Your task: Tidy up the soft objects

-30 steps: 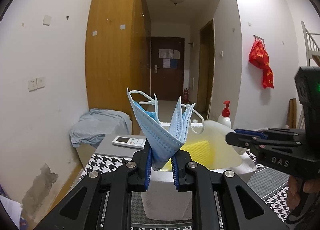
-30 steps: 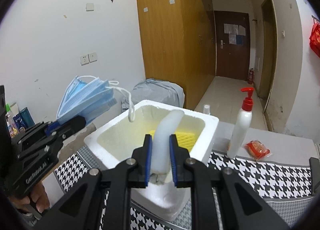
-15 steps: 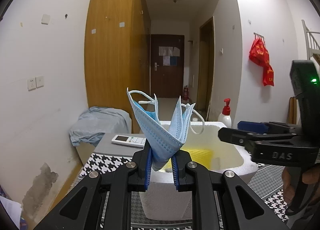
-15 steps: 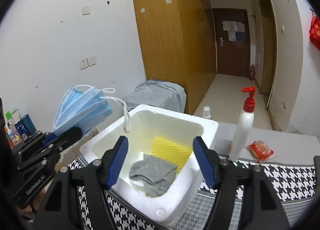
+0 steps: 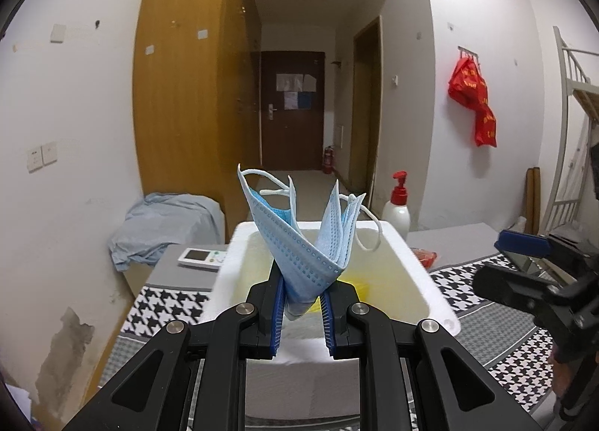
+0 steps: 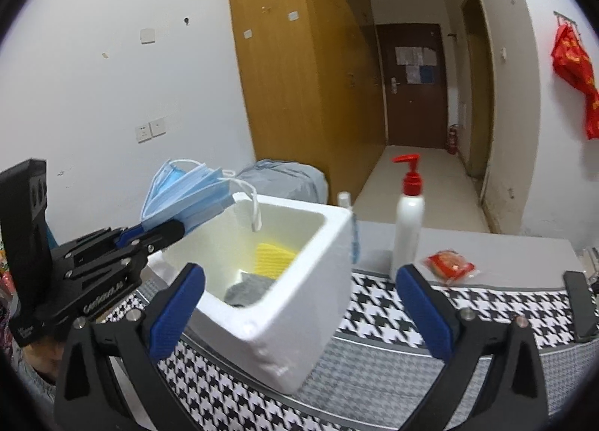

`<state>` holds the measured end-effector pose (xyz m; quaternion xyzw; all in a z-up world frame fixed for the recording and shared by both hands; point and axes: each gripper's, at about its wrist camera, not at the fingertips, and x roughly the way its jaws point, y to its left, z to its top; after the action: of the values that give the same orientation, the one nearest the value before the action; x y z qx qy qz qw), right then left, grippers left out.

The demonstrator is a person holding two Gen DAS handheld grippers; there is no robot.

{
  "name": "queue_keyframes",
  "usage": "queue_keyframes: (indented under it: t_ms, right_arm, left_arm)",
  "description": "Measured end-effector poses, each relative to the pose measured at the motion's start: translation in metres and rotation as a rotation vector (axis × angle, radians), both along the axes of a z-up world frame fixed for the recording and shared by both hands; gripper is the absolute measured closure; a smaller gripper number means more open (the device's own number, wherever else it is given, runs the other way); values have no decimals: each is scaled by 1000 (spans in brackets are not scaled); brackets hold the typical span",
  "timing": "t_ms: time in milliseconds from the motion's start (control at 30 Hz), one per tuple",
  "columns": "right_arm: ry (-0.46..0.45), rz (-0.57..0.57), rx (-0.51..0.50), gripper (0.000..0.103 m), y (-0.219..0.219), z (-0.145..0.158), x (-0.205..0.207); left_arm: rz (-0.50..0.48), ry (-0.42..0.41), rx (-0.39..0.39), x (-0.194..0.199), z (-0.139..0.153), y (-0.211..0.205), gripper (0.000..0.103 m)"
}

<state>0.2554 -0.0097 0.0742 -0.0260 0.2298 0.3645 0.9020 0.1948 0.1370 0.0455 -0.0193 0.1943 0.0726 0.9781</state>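
My left gripper (image 5: 301, 313) was clamped on a folded bundle of blue face masks (image 5: 303, 243), the fold pinched low between the blue pads while the two halves fanned upward in a V and the white ear loops curled off the top. From the right wrist view the same masks (image 6: 187, 195) stuck out past the left gripper (image 6: 176, 230) and hung over the near-left rim of the white foam box (image 6: 299, 315), one loop dangling inside it.

My right gripper (image 6: 299, 303) was opening, its jaws spread wide with nothing between the pads; the box's near corner sat in the gap beyond them, untouched. Inside the box lay a yellow sponge (image 6: 273, 258) and, just in front of it, a grey sock (image 6: 247, 290).

Behind the box, on the houndstooth cloth (image 6: 374, 303), stood a pump bottle (image 6: 408, 221), with a red packet (image 6: 449, 266) beside it.
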Motion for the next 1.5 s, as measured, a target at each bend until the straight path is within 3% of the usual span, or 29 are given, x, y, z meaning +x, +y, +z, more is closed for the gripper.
queue_keyframes:
  t_ms: [367,433,467,500,567,600,1067,1500]
  right_arm:
    - [-14,-73,-1,0,-36,-5,-7]
    - [-15,-78,-2,0,-39,-6,-8]
    - [-15,-79,-2,0,-40,-6,-8]
    - [-16,-79,-1,0,-41,-7,-9]
    - [-23,-83,-2,0,-43,-6,-11]
    - [-24,-85,-3,0,-44,-6,-11]
    - [-62,-91,10,0,-55,-2,-41]
    - [-149,-106,35,0,-76,3,-106]
  left_arm:
    - [-30,38,2,28,-3,-14,84]
    - [-15,47,9,32,-4,-12,78]
    - [-2,57,18,34,-6,-12,65]
    - [5,59,19,35,-6,-12,46]
    - [25,51,14,34,-6,-11,22]
    - [33,43,15,31,-7,-11,18]
    - [2,-47,8,-16,12,-24,2]
    - [50,-147,39,-95,29,-41,1]
